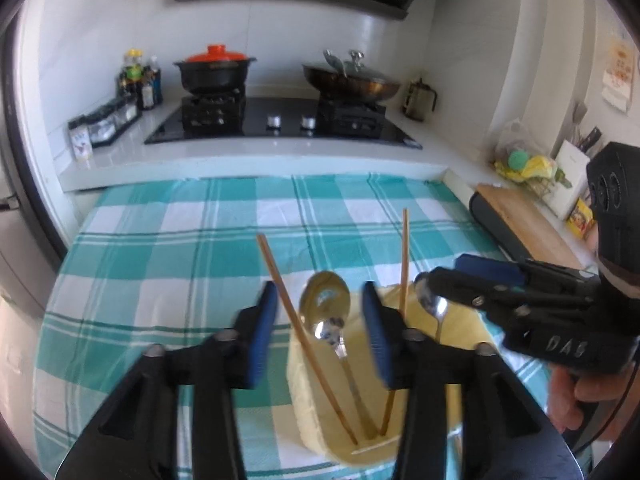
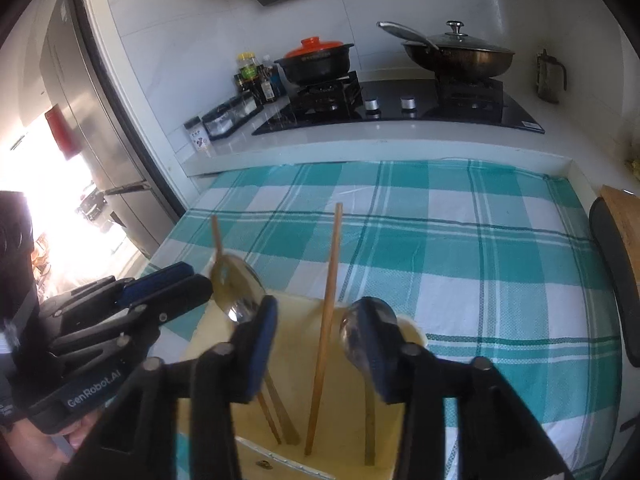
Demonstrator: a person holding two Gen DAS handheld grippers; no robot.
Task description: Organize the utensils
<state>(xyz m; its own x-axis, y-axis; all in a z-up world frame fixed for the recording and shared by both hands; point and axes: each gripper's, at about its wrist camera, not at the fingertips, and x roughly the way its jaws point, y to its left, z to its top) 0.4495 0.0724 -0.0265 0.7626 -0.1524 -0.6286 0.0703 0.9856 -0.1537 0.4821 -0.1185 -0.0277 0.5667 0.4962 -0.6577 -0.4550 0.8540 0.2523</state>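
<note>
A pale yellow utensil holder [image 1: 404, 440] [image 2: 288, 328] stands on the teal checked cloth. In it stand two wooden chopsticks [image 1: 298, 332] [image 2: 326, 316], a large gold spoon [image 1: 326, 300] [image 2: 236, 284] and a smaller steel spoon [image 1: 430, 300] [image 2: 360, 328]. My left gripper [image 1: 320, 332] is open above the holder, its pads either side of the gold spoon and one chopstick, touching nothing. My right gripper [image 2: 316, 348] is open over the holder, around a chopstick; it also shows in the left wrist view [image 1: 460, 276], close beside the steel spoon.
The checked cloth [image 1: 180, 260] [image 2: 480, 260] covers the table. Behind it is a counter with a gas hob [image 1: 280, 120], a black pot with an orange lid [image 1: 216, 68], a lidded wok [image 2: 460, 56] and condiment bottles [image 1: 140, 76]. A wooden board [image 1: 528, 224] lies at the right.
</note>
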